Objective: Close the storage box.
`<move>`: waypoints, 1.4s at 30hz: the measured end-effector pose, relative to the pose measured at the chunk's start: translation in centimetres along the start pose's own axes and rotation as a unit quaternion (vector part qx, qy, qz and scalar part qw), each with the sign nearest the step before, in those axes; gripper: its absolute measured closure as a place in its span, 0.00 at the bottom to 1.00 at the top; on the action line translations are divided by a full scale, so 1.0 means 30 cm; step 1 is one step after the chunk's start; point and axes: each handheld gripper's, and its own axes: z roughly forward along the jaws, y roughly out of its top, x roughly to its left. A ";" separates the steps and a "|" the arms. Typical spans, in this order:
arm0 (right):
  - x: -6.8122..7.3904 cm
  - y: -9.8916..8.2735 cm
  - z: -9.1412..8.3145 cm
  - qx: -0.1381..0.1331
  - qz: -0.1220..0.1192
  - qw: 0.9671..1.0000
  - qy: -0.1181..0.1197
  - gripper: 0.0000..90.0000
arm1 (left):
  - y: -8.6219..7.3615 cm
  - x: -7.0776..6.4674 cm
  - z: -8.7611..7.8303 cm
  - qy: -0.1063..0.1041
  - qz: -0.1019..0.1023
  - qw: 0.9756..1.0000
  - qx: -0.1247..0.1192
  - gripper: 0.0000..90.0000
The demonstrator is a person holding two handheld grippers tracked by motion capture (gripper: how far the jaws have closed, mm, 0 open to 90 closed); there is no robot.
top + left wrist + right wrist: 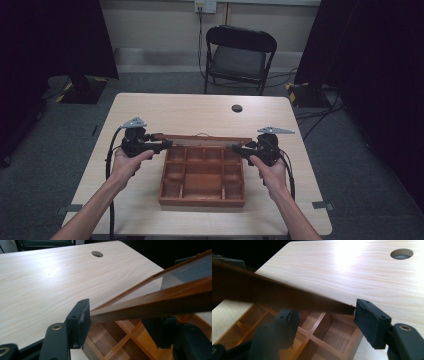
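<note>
Compartment box (202, 176) on table (150, 112) — lid (205, 138) raised.
My left gripper (162, 145) and right gripper (239, 148) each straddle a lid corner; jaws apart; grip — I cannot tell.

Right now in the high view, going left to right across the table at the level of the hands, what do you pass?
Left tongs → wooden compartment box with its lid raised → right tongs.
</note>
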 end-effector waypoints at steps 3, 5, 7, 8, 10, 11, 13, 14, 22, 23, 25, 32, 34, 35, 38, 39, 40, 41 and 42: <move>0.008 -0.001 -0.001 0.004 -0.004 1.000 -0.002 0.37 | -0.006 -0.008 0.001 0.002 0.003 1.000 0.004 0.43; 0.013 -0.002 -0.002 0.005 -0.002 1.000 -0.004 0.36 | -0.007 -0.013 0.004 0.001 0.004 1.000 0.007 0.44; 0.019 -0.006 -0.002 0.006 -0.006 1.000 -0.009 0.35 | -0.009 -0.017 0.005 0.000 0.005 1.000 0.008 0.44; 0.022 -0.008 -0.002 0.007 -0.008 1.000 -0.009 0.34 | -0.010 -0.017 0.004 0.000 0.006 1.000 0.010 0.44; 0.027 -0.010 -0.003 0.009 -0.008 1.000 -0.009 0.33 | -0.014 -0.017 0.003 -0.001 0.007 1.000 0.014 0.43; 0.029 -0.011 -0.002 0.010 -0.008 1.000 -0.009 0.31 | -0.016 -0.018 0.003 -0.002 0.007 1.000 0.014 0.43; 0.034 -0.015 -0.002 0.011 -0.010 1.000 -0.011 0.30 | -0.021 -0.022 0.002 0.001 0.008 1.000 0.018 0.41; 0.037 -0.018 -0.002 0.013 -0.010 1.000 -0.012 0.30 | -0.023 -0.022 0.002 0.000 0.011 1.000 0.019 0.41; 0.046 -0.044 -0.006 0.024 -0.010 1.000 -0.005 0.32 | -0.044 -0.018 -0.014 0.010 0.004 1.000 0.015 0.32; 0.046 -0.044 -0.004 0.023 -0.008 1.000 -0.005 0.30 | -0.044 -0.016 -0.021 0.012 0.007 1.000 0.015 0.31; 0.047 -0.041 -0.001 0.023 -0.003 1.000 -0.004 0.30 | -0.046 -0.013 -0.031 0.013 0.005 1.000 0.011 0.29; 0.063 -0.033 0.025 0.024 -0.014 1.000 -0.010 0.26 | -0.059 -0.007 -0.043 0.021 0.001 1.000 0.007 0.24; 0.067 -0.032 0.025 0.028 -0.024 0.999 -0.016 0.27 | -0.063 -0.006 -0.046 0.022 0.001 1.000 0.008 0.23; 0.067 -0.033 0.025 0.031 -0.023 0.999 -0.015 0.27 | -0.066 -0.007 -0.048 0.023 -0.001 1.000 0.004 0.22; 0.055 -0.046 0.021 0.040 -0.020 0.999 -0.005 0.28 | -0.076 -0.006 -0.052 0.020 0.001 1.000 0.008 0.21; 0.053 -0.052 0.020 0.045 -0.017 0.999 -0.003 0.28 | -0.080 -0.006 -0.052 0.019 0.000 1.000 0.010 0.21; 0.050 -0.056 0.019 0.047 -0.017 0.999 -0.003 0.28 | -0.082 -0.006 -0.053 0.019 0.002 1.000 0.012 0.20; 0.048 -0.060 0.019 0.047 -0.020 0.999 -0.003 0.28 | -0.085 -0.008 -0.053 0.018 0.000 1.000 0.012 0.20; 0.046 -0.064 0.018 0.051 -0.020 0.999 -0.003 0.28 | -0.087 -0.008 -0.056 0.017 0.002 1.000 0.015 0.20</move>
